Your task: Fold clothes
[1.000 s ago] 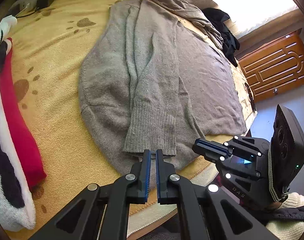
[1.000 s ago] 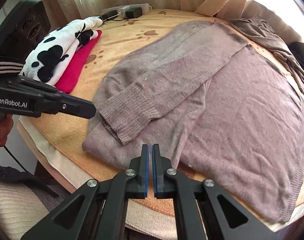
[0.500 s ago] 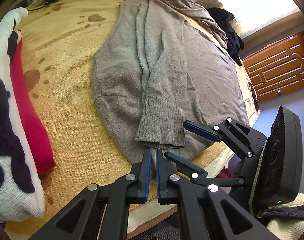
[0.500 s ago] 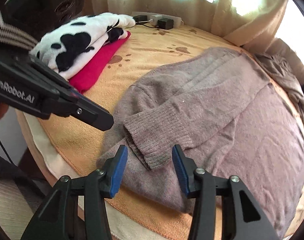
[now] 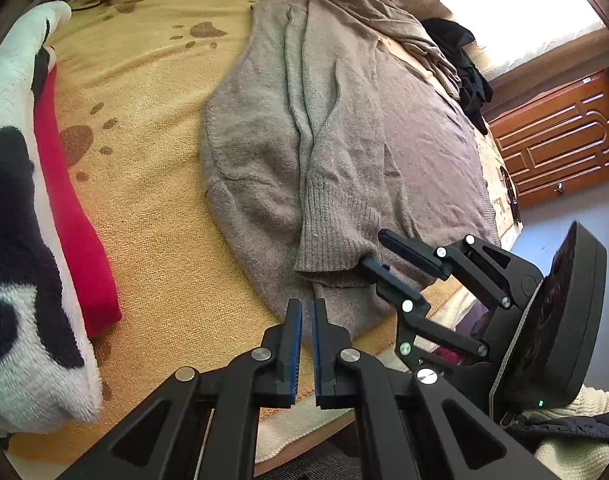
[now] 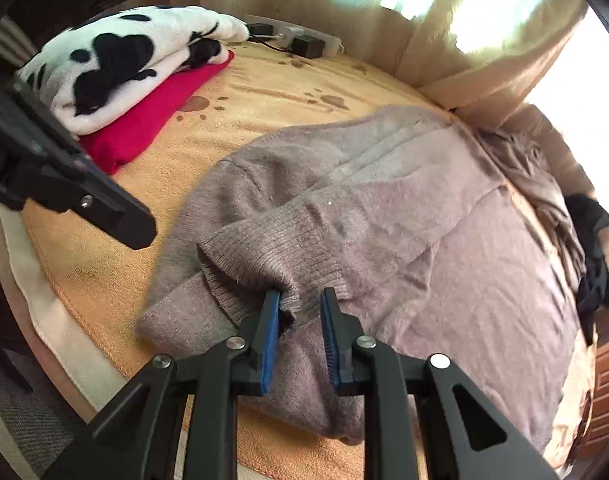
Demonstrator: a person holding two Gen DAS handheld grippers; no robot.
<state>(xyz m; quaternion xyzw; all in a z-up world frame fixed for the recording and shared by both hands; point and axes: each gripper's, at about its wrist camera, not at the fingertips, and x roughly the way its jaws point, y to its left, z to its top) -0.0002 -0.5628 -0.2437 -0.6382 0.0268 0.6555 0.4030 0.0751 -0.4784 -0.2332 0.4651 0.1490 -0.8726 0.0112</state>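
Lying flat: grey sweater on the yellow blanket, one sleeve folded across its body
Hidden: far edge of sweater runs under a crumpled grey garment; whether the pads press the knit, cannot tell
Surroundings: spotted fleece stacked on red cloth, well apart from the sweater; power strip by the curtain
Left gripper: clenched, empty, above the hem
Right gripper: jaws just closing, ribbed cuff bunched between them
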